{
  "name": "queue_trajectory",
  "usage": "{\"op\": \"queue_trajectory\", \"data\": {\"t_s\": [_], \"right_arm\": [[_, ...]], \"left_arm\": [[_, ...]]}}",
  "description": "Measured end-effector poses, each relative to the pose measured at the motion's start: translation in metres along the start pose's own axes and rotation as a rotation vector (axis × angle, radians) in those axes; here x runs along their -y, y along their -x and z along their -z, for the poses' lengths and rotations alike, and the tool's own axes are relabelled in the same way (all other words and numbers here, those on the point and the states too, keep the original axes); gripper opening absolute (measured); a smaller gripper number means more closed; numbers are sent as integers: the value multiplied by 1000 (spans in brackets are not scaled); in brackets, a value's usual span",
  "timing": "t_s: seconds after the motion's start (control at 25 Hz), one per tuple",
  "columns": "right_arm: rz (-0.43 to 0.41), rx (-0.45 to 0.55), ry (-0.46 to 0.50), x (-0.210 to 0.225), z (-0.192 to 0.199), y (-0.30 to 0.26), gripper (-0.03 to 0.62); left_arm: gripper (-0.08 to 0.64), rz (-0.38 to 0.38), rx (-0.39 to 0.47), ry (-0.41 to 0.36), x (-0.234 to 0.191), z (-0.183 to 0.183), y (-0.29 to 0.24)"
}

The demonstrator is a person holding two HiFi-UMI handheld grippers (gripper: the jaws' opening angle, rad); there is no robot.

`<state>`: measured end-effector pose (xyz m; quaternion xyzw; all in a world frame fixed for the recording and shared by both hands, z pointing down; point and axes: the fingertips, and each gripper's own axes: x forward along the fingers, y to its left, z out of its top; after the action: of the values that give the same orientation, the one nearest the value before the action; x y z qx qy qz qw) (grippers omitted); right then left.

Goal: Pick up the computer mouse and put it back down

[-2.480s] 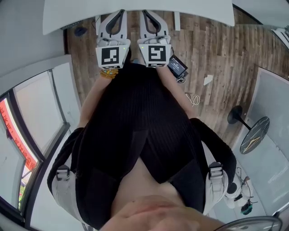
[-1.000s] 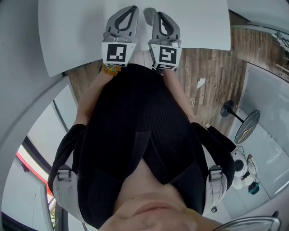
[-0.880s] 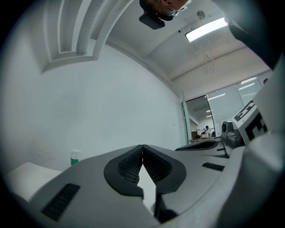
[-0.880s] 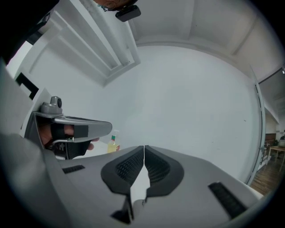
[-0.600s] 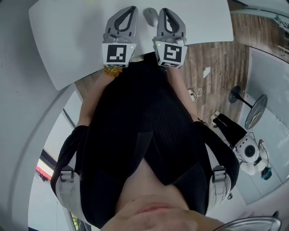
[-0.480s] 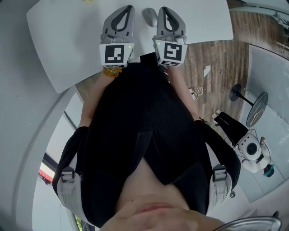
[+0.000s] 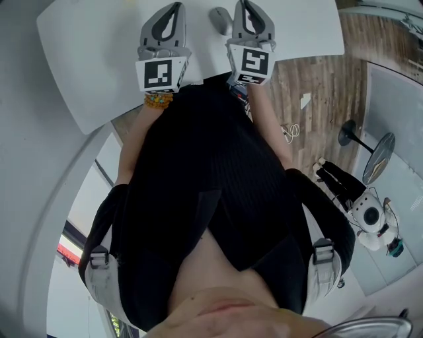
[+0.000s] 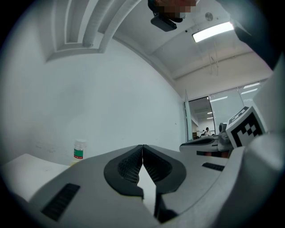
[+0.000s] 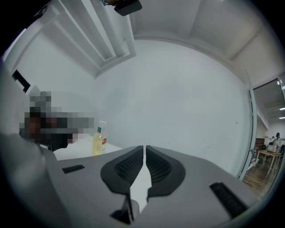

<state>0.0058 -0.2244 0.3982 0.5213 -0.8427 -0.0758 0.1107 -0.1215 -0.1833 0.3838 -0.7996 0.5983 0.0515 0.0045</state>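
Surface: white bench (image 7: 99,59) across the top of the head view, with wooden plank floor (image 7: 310,72) at the upper right.
Mouse: grey oval computer mouse (image 7: 220,20) lies on the bench at top centre, between my two tools and just beside the right one.
Left hand-held gripper (image 8: 142,153): jaws closed tip to tip, nothing between them.
Right hand-held gripper (image 9: 145,153): jaws narrowed to a thin slit, empty.
Bottle: small clear plastic bottle of yellow liquid (image 9: 99,139) stands upright on the bench, left of centre in the right gripper view.
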Motion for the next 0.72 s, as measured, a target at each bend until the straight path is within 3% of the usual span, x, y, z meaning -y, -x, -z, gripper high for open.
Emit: {"op": "queue_trajectory", "data": {"t_s": [0.36,0.48,0.72], "right_arm": [[-29,-64,-13,-1,21,-9,42],[-50,-97,-28,-2,30,-14,141],[-97,-167,-51,-11,56,-23,224]], "left_arm": [[15,16,-9,-13,2,0,-9],[15,26,-17,-12,4,2,-14],[15,43,-31,-6,2,11,-18]]}}
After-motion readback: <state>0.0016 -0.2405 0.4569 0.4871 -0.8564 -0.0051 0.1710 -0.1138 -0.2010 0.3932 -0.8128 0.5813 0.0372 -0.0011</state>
